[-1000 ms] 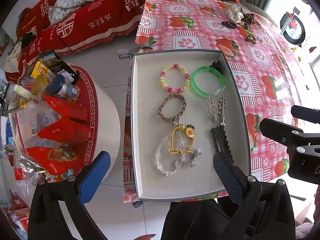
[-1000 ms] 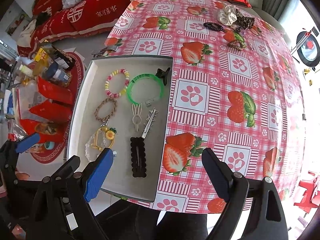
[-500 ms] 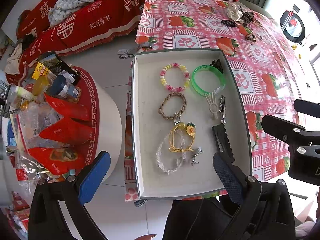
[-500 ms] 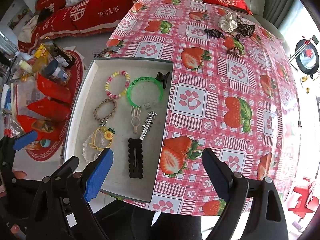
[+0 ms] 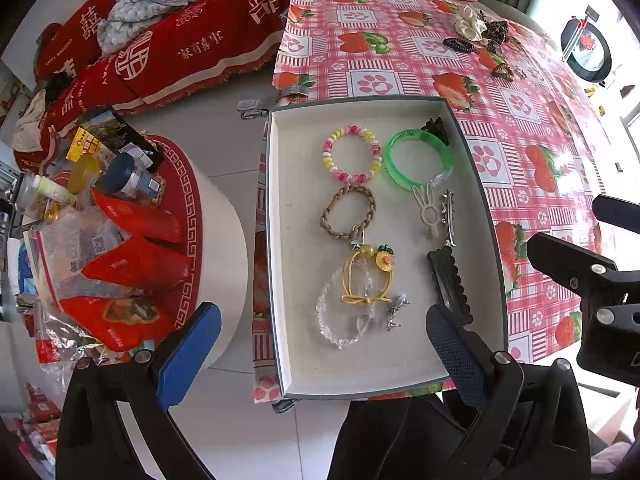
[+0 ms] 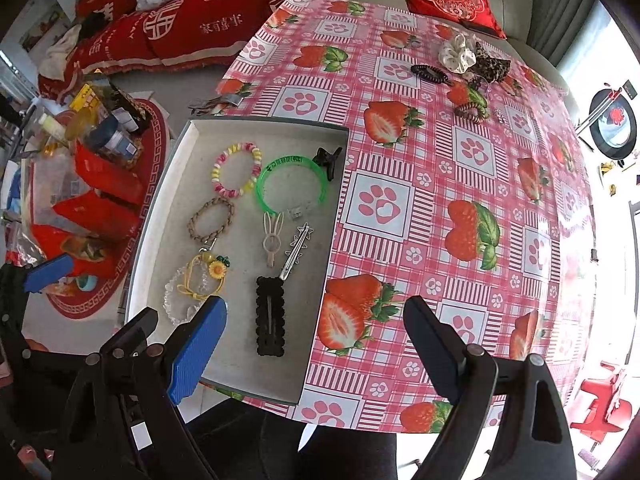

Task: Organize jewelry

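Jewelry lies sorted in the tray point(image 6: 160, 216); hair ties point(image 6: 430, 73) wait across the surface. Both grippers point(image 5: 324, 344) point(image 6: 316, 336) hover, fingers wide, empty. Overlapping bracelets point(image 5: 352, 300) could snag together when lifted.

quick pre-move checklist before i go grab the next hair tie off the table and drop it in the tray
1. Right gripper open and empty: ok, jaws wide, nothing between them.
2. Left gripper open and empty: ok.
3. Items left to sort: ok, white scrunchie, black coil tie and brown coil tie lie at the table's far side.
4. Path across the tablecloth clear: ok.
5. Free space in the tray: ok, bare floor along its left side and near end.
6. Tray fully supported: cannot tell, its near corner reaches the table edge.
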`<state>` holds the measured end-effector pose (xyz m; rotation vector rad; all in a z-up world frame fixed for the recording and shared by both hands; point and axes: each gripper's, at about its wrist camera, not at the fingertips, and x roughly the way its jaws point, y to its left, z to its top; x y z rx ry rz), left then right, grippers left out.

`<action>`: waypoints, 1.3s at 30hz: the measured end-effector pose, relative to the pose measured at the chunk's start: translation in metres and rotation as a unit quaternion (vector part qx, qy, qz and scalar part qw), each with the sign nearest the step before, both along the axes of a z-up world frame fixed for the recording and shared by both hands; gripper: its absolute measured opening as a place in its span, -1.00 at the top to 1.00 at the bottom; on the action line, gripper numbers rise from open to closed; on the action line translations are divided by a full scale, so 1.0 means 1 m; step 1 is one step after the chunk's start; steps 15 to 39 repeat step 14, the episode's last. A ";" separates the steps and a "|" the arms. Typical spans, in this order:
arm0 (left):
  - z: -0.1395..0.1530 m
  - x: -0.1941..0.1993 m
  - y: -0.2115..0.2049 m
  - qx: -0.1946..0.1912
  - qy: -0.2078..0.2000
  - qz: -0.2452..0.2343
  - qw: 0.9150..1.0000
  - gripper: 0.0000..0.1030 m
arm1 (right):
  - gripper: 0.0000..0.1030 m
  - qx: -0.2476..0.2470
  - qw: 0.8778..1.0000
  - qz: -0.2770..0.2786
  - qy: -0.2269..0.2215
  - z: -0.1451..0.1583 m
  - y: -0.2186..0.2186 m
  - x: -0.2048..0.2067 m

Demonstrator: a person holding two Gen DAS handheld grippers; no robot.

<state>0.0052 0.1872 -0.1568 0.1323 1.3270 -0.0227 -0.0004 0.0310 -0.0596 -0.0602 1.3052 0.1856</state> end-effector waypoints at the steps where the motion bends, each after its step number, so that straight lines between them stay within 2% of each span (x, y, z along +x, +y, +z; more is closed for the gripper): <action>1: 0.000 0.000 -0.001 0.000 0.000 0.001 1.000 -1.00 | -0.78 -0.001 1.000 0.001 -0.001 0.000 0.000 0.000; 39: 0.000 0.005 0.002 -0.001 0.001 -0.005 1.000 -1.00 | -0.78 0.001 1.000 0.008 -0.002 0.001 0.003 0.002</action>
